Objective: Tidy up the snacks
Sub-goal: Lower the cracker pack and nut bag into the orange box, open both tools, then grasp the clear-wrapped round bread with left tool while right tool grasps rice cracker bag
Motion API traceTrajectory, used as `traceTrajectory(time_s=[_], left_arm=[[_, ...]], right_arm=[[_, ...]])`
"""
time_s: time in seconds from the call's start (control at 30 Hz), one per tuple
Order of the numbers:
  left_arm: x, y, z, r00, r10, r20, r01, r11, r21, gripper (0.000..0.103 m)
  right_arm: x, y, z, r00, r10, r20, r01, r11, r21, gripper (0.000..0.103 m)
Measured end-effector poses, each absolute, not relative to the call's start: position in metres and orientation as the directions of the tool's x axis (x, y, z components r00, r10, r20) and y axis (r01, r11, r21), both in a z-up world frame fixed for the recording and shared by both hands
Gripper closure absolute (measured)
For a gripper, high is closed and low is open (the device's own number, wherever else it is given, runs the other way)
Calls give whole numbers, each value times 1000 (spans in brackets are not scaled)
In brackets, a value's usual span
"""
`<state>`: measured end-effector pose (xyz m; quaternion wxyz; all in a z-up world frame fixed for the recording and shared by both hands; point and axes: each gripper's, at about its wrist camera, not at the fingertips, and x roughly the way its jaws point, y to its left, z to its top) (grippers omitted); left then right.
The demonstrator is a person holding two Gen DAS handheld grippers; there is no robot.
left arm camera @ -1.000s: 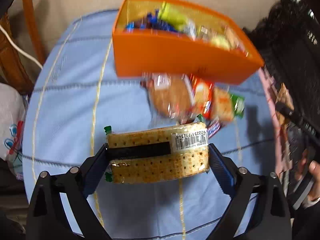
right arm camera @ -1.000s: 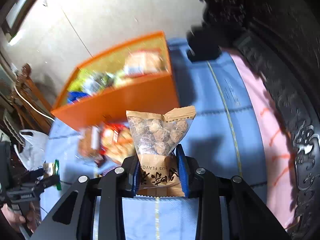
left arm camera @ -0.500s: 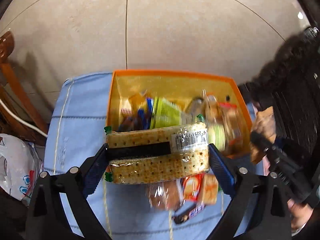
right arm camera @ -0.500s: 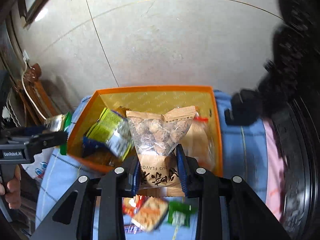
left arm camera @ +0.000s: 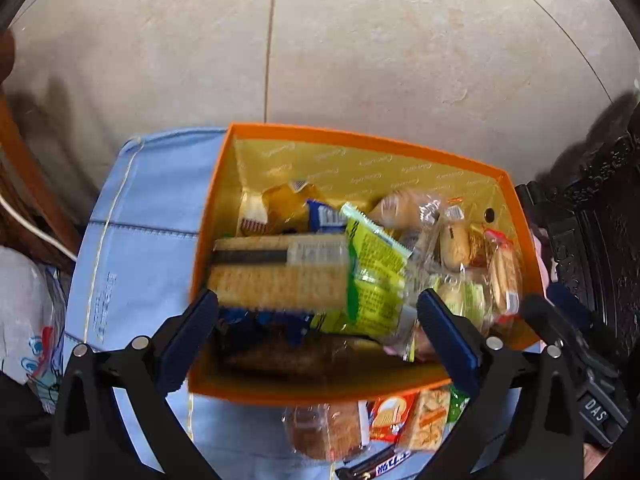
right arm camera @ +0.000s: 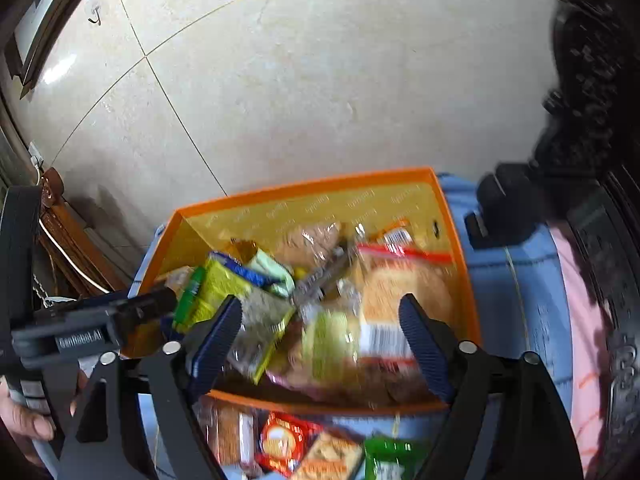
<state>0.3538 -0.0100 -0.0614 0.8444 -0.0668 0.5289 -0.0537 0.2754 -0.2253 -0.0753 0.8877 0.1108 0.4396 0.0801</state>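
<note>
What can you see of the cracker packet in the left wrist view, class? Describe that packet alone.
The cracker packet is a long rectangular block of pale, dotted crackers in clear wrap, with a dark band and a barcode label along its upper part. It lies lengthwise at the left end of the orange box, on other snacks, slightly blurred. The open left gripper has just widened; its pads look clear of it.

Blue-clothed table [left arm camera: 132, 264] w/ orange box [left arm camera: 320, 394], snacks [left arm camera: 400, 424]

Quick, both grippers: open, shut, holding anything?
Left gripper: open, jaws just widened; cracker pack released over orange box.
Right gripper: open, just opened; holding nothing.
</note>
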Motion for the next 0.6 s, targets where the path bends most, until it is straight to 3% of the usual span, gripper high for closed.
traceTrajectory(time_s=[0.33, 0.6], left_arm=[[298, 1, -76, 383, -145, -912, 49, 989, -136, 5], [257, -7, -137, 252, -112, -961, 43, 994, -105, 5]], right_arm=[[197, -249, -96, 561, 209, -801, -2, 968, 251, 13], [135, -274, -151, 460, 206, -864, 101, 954, 281, 13]])
